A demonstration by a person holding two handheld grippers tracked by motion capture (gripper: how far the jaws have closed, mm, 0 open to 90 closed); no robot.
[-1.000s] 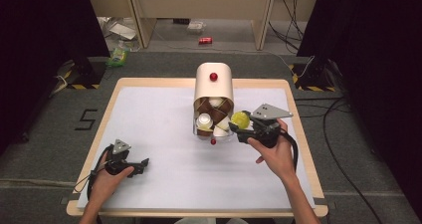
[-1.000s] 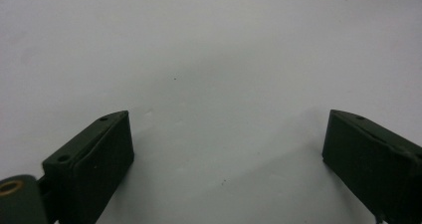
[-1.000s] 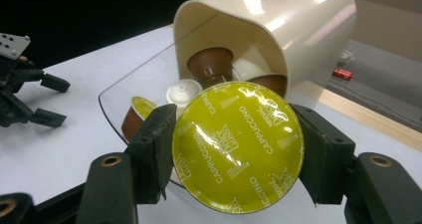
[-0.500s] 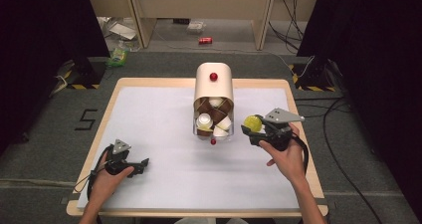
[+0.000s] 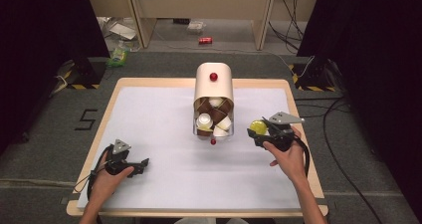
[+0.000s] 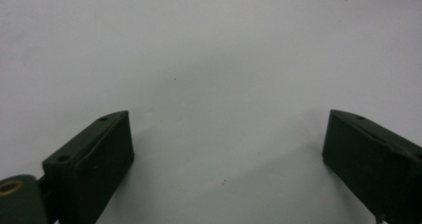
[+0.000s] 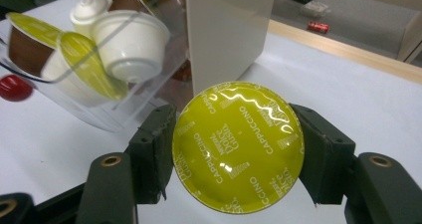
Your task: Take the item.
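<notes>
Capsule [image 7: 238,147], yellow foil lid printed CAPPUCCINO, clamped between the jaws of the right gripper [image 5: 260,133], lid facing the camera in the right gripper view. Held over the right side of the tabletop [image 5: 149,114], just right of the dispenser [image 5: 214,84] and apart from it. Seen from above as a small yellow disc [image 5: 257,127] at the front of the gripper, with the right hand [image 5: 286,154] wrapped around the handle behind.

Dispenser lying near the middle of the tabletop, cream body with a red knob [image 5: 213,76] on top, clear front bin [image 7: 99,84] toward the person. Bin loaded with more capsules: white ones [image 7: 130,42], brown-bodied ones with yellow lids [image 7: 30,37]. Second red knob [image 5: 213,141] at the bin's front edge, low on the white surface; possibly touching it, hard to tell from above.

Left gripper [image 5: 142,163] at the near left of the tabletop, held by the left hand [image 5: 107,176], well apart from the dispenser. Jaws spread wide in the left gripper view, bare white surface between them, gripping nothing.

Beyond the tabletop, grey floor [image 5: 239,59] with a red can [image 5: 205,40] lying on it.
</notes>
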